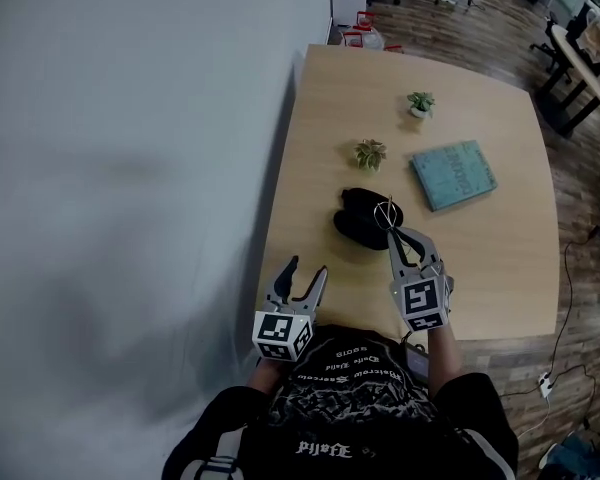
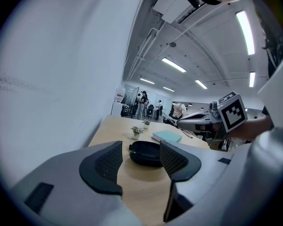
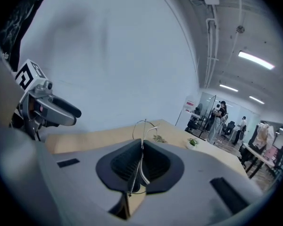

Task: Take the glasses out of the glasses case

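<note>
Glasses in right gripper, over glasses case

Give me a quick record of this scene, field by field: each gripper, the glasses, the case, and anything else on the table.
left gripper: open, empty
right gripper: shut on glasses
glasses: thin wire frame, clamped between the jaws
case: black, open, on table
other: teal book, near plant, far plant

Head view looks steeply down; all views share the table.
</note>
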Demonstrator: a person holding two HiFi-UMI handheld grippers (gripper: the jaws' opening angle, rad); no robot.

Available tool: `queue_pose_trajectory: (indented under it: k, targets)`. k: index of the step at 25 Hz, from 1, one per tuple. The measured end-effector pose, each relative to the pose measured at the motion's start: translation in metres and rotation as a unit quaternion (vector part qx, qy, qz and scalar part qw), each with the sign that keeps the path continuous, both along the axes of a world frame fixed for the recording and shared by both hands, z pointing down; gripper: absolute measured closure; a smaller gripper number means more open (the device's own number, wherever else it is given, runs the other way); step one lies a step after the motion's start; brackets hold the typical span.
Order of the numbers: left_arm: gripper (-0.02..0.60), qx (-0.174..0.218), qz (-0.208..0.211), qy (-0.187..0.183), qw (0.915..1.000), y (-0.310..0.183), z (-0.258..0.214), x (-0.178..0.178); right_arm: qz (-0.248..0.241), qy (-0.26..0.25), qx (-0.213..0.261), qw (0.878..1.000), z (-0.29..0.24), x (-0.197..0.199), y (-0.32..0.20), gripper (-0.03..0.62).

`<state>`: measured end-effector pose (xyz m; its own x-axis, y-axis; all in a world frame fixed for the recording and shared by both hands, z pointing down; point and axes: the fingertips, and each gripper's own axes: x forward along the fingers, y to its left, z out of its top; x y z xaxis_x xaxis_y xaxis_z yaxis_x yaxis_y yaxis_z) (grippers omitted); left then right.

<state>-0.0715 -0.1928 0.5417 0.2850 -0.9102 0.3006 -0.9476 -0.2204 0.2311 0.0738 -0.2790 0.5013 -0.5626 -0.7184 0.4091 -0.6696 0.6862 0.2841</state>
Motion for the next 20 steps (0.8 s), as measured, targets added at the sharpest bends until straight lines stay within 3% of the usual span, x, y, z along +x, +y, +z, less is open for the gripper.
queue_pose_trajectory:
  k: [6,12,20]
  targets:
    - [0.328,0.003,0.022,0.002,0.9998,0.002,-0.003,0.010,0.072,-0.057,0.036,0.995,-0.016,0.024,0.019,0.574]
    - [0.328,0.010,0.044,0.005,0.9990,0.007,-0.010,0.023,0.107,-0.115,0.078,0.984,-0.029,0.043,0.047,0.576]
    - [0.328,0.025,0.060,0.014,0.9978,0.008,-0.017,0.030,0.137,-0.142,0.059,0.979,-0.011,0.043,0.079,0.576]
